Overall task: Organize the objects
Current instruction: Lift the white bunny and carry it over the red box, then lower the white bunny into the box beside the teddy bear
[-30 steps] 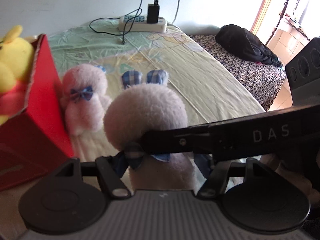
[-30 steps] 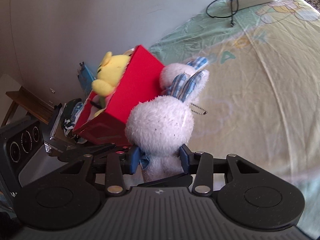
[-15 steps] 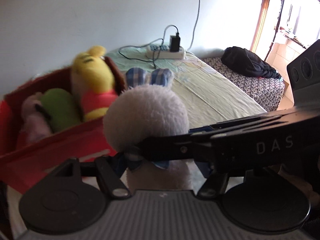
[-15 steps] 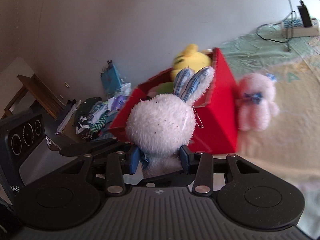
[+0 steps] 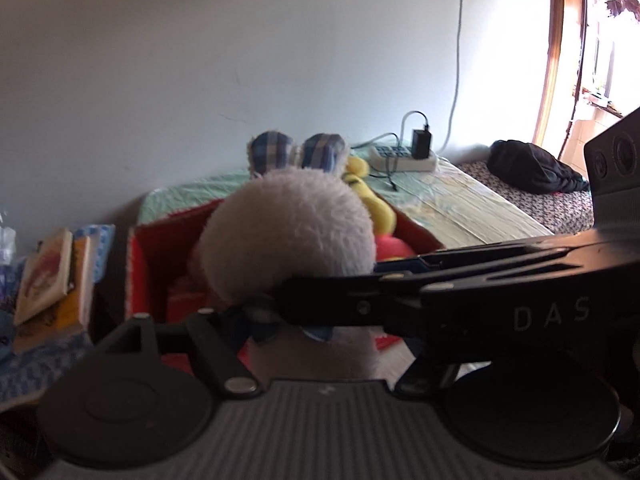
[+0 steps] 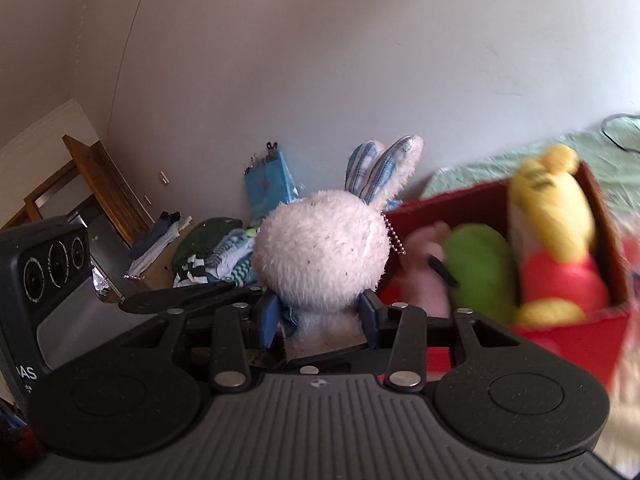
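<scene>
both grippers (image 5: 280,320) (image 6: 318,316) still pinch the white bunny (image 6: 324,252), now swung beside the red box (image 6: 600,320); fluffy, checked blue ears.

Bunny (image 6: 322,256) body hidden behind right tongs (image 6: 320,314); red box (image 6: 568,336) toys blurred, box cut off at right edge.
</scene>
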{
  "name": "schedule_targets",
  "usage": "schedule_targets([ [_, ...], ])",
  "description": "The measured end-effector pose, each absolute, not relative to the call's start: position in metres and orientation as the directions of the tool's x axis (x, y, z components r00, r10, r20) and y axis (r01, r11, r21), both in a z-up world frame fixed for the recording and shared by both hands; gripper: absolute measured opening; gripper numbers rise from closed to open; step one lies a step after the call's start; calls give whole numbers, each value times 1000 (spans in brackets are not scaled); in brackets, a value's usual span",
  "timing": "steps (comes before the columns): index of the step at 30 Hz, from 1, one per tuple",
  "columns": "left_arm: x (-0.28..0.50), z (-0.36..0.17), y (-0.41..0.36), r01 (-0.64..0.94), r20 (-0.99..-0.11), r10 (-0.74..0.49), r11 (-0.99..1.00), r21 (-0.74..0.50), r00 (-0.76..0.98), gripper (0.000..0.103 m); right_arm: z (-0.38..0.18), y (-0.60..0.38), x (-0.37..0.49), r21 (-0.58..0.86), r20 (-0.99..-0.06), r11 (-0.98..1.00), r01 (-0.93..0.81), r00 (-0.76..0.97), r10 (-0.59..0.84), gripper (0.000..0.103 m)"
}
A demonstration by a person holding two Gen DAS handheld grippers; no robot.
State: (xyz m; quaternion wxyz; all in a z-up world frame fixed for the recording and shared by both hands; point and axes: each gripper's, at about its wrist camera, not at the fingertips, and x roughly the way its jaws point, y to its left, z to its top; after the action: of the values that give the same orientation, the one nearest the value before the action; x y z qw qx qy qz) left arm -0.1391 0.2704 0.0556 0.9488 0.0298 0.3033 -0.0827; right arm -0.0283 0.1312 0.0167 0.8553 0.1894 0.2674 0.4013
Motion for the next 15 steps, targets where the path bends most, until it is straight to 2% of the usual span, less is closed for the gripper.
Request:
schedule_targets([
  [6,-116,59,318,140,-560,-140,989,-43,817,74,21,171,-4,499,-345,650,-573,557,756,45],
  [15,-65,28,359,74,-611,-153,985,-153,776,74,-1,204,35,464,-456,737,-492,580,675,44],
])
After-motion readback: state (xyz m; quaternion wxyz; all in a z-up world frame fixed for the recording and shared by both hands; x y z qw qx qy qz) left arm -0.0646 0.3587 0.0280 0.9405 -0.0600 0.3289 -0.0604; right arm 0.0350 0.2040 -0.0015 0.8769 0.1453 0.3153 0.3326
